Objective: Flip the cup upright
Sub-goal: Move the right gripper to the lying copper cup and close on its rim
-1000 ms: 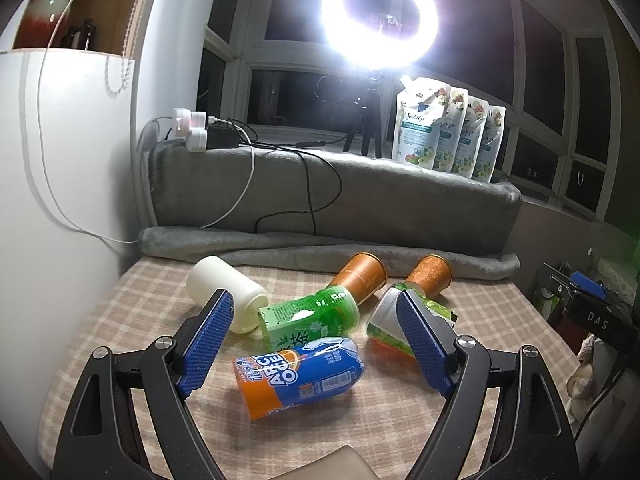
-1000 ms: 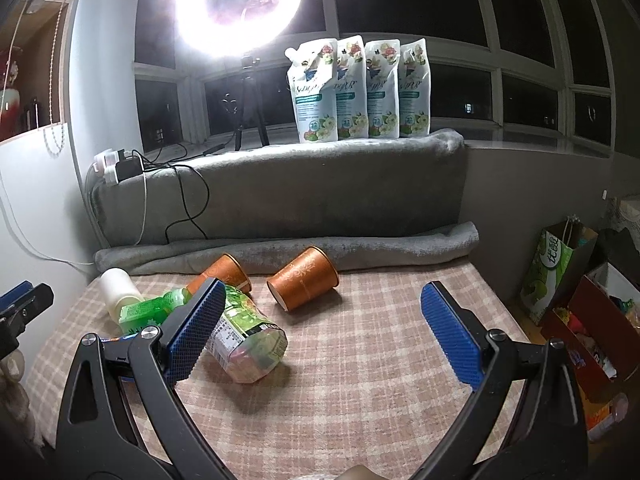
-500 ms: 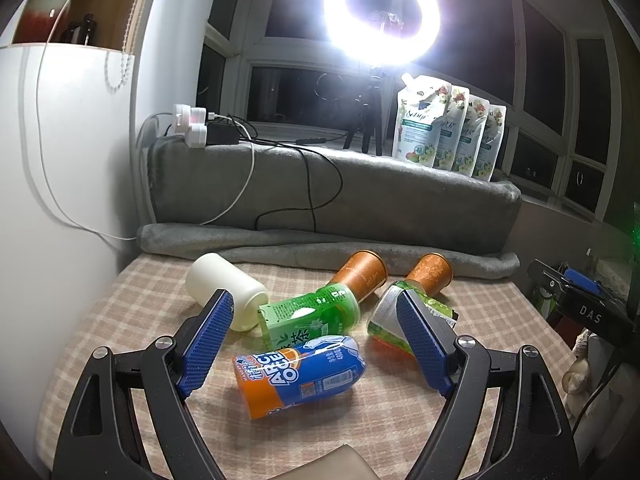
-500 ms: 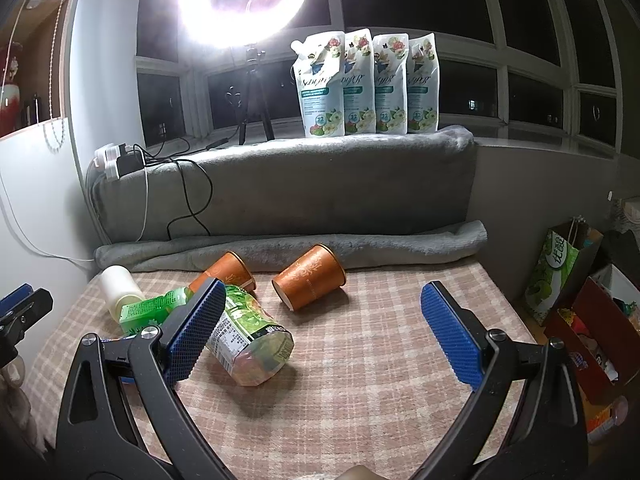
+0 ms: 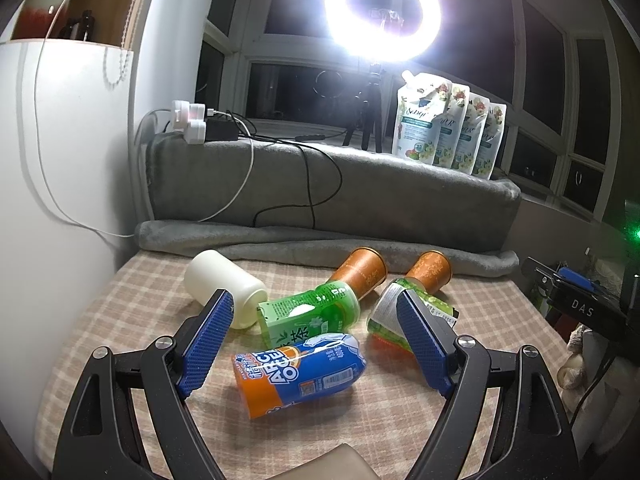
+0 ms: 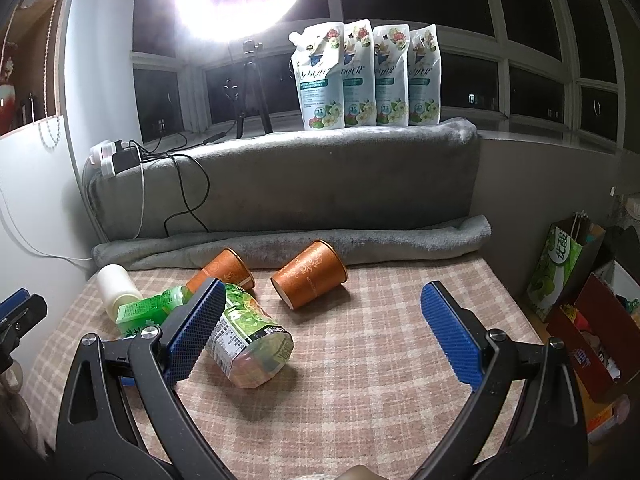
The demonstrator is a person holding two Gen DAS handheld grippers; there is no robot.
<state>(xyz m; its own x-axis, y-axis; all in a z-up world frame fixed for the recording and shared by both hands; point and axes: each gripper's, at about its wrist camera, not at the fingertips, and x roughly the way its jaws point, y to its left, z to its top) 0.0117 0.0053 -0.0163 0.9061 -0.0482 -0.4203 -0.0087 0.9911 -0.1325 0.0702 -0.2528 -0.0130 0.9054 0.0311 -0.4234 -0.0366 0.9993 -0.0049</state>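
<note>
Several cups lie on their sides on the checked table [image 6: 360, 380]. Two orange paper cups lie at the back: one [image 6: 310, 278] [image 5: 430, 272] to the right, the other [image 6: 226, 270] [image 5: 360, 272] left of it. A clear green-label cup [image 6: 250, 338] [image 5: 384, 312], a green tea cup [image 5: 308, 312] [image 6: 150, 310], a blue and orange cup [image 5: 300, 370] and a white cup [image 5: 224, 286] [image 6: 116, 286] lie nearby. My left gripper [image 5: 316, 340] is open above the blue and orange cup. My right gripper [image 6: 324, 332] is open, its left finger beside the clear cup.
A rolled grey blanket [image 6: 280, 244] bounds the table's back edge, with a grey padded ledge behind it. Detergent pouches [image 6: 368, 76], a ring light [image 5: 382, 10] on a tripod and a power strip [image 5: 192, 120] with cables sit on the ledge. Bags and boxes [image 6: 580, 300] stand right of the table.
The right wrist view has drifted slightly, so the cups sit a little further right and lower in it. The left gripper has barely moved. Both grippers stay open.
</note>
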